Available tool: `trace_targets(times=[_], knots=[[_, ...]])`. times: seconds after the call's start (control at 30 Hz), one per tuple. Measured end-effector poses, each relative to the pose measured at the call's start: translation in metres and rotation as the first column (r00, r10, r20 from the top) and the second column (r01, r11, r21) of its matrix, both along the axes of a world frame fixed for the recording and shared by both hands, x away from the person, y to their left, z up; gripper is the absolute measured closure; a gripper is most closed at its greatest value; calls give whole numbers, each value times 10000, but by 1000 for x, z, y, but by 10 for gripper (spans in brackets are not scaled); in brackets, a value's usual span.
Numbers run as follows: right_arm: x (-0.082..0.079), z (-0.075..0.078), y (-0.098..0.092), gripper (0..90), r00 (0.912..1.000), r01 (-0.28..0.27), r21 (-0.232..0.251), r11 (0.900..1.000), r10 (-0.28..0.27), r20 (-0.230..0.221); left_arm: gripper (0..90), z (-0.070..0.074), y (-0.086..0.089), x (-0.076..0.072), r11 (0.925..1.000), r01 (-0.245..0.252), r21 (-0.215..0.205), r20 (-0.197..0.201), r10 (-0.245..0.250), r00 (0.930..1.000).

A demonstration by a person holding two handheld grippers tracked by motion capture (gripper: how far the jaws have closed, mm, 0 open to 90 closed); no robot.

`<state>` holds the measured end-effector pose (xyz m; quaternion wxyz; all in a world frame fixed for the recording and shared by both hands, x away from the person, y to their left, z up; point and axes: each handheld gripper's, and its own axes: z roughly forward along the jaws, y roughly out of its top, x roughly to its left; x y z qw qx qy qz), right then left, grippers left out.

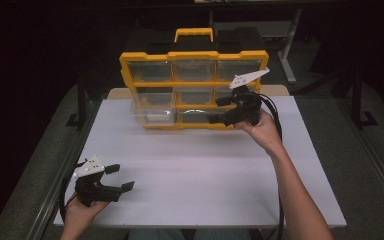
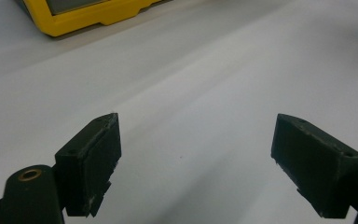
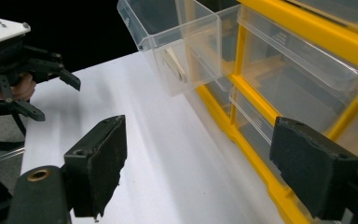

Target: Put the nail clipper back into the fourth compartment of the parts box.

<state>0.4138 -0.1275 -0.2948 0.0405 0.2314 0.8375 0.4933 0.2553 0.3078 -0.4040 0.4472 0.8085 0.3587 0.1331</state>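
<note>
A yellow organizer (image 1: 194, 55) with clear drawers stands upright at the back of the white table (image 1: 205, 175). At its lower left a clear drawer (image 1: 152, 111) sticks out toward me; in the right gripper view this drawer (image 3: 177, 51) holds a small pale item that I cannot identify. My right gripper (image 1: 219, 111) is held open in front of the organizer's lower right drawers, with nothing between its jaws (image 3: 198, 168). My left gripper (image 1: 121, 177) rests low over the table's near left corner, open and empty (image 2: 196, 154).
The organizer's yellow carry handle (image 1: 194, 34) rises at its top. Its bottom corner (image 2: 88, 18) shows far off in the left gripper view. Dark table frames and floor surround the white board. A cable trails from each gripper.
</note>
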Motion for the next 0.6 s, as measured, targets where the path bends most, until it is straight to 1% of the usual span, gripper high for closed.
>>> trace_targets(times=[0.03, 0.23, 0.3, 0.33, 0.37, 0.4, 0.43, 0.47, 0.6], knots=[[-1, -1, -2, 174, 10000, 71, -71, 9999, -71, 14, 157, 0, 0, 0, 10000, -58, -52, 21, 58, 10000], [-4, -6, -8, 172, 9998, 192, -8, 9998, -192, 86, 157, 1, 1, 0, 9999, -65, -144, -25, 64, 10000], [-5, -11, -12, 171, 9996, 273, -3, 9996, -273, -4, 157, 1, 0, 0, 9998, -56, -169, 27, 56, 10000], [-5, -11, -12, 171, 9996, 273, -3, 9996, -273, -4, 157, 1, 0, 0, 9998, -56, -169, 27, 56, 10000], [-6, -15, -14, 170, 9994, 341, -89, 9994, -342, -92, 158, 1, 1, 0, 10000, -16, -97, 8, 16, 10000], [-6, -15, -14, 170, 9994, 341, -89, 9994, -342, -92, 158, 1, 0, 1, 10000, 5, -74, 10, -5, 10000], [-8, -20, -16, 170, 9994, 341, 5, 9994, -341, -116, 157, 1, 0, 1, 10000, -2, -91, -26, 1, 10000], [-8, -20, -16, 170, 9994, 341, 5, 9994, -341, -116, 157, 1, 0, 1, 10000, -2, -91, -26, 1, 10000], [-11, -28, -19, 170, 9992, 397, -26, 9992, -397, -72, 158, 0, 0, 1, 10000, -5, -26, 24, 5, 10000]])
